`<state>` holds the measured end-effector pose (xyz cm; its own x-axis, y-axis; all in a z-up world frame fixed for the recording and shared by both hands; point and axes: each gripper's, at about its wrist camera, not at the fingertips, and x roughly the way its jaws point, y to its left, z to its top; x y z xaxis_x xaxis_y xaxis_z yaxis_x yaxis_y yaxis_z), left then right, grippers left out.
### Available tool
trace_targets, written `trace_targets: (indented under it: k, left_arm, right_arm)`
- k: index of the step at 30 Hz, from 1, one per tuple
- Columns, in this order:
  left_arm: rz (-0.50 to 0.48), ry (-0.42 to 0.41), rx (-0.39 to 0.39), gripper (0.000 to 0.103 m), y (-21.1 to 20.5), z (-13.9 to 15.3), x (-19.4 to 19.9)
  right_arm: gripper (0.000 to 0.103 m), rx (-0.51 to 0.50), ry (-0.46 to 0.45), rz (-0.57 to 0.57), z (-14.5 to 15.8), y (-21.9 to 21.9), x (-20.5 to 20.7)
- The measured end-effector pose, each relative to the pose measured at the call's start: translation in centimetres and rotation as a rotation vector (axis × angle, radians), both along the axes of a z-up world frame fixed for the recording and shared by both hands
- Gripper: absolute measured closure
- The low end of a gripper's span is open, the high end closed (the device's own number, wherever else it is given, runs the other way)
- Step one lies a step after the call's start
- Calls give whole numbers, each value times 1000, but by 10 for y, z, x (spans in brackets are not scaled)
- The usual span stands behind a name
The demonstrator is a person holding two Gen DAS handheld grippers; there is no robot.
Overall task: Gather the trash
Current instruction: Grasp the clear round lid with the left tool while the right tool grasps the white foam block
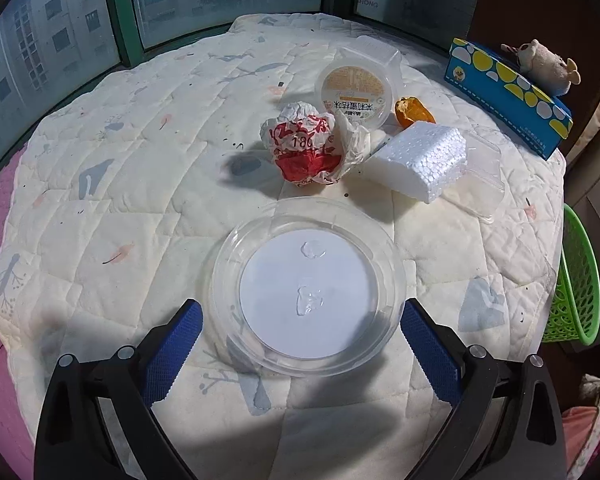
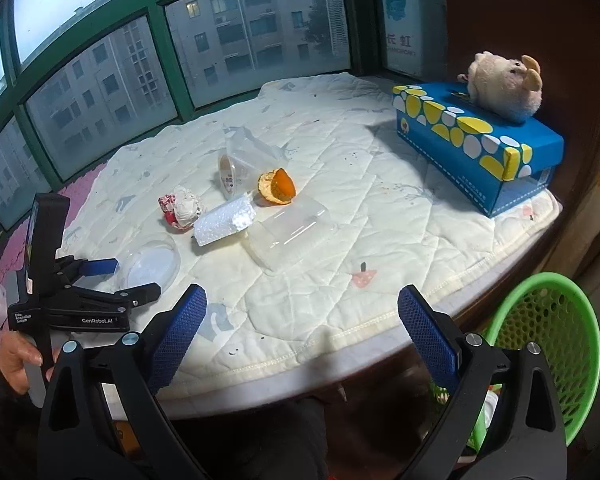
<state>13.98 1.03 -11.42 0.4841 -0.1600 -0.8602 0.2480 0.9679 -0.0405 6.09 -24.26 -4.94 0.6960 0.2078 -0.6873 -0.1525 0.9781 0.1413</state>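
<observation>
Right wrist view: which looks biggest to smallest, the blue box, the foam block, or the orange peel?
1. blue box
2. foam block
3. orange peel

The foam block and orange peel lie at similar depth, so that order is fair; the box stands farther off yet still looks largest.

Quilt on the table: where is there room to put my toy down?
Bare quilt lies along the near edge, between the clear lid and the green basket, and by the window behind the orange peel. The middle is crowded around the foam block and wrapper.
</observation>
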Motion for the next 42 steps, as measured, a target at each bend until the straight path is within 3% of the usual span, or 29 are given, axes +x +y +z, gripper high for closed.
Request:
trace_targets:
  k: [3, 5, 22, 36, 42]
  left_arm:
    - [-8, -16, -7, 8, -2, 0, 0]
    - [-23, -31, -16, 15, -3, 1, -2]
    - [32, -117, -84, 16, 34, 41, -16]
    - [94, -127, -133, 16, 60, 55, -17]
    - [109, -118, -159, 16, 66, 55, -18]
  right_arm:
    - [7, -14, -1, 23, 1, 8, 7]
    - [7, -19, 0, 39, 2, 14, 12]
    - [9, -89, 23, 205, -7, 72, 69]
    - [13, -184, 95, 259, -40, 106, 121]
    - [26, -230, 114, 250, -51, 112, 126]
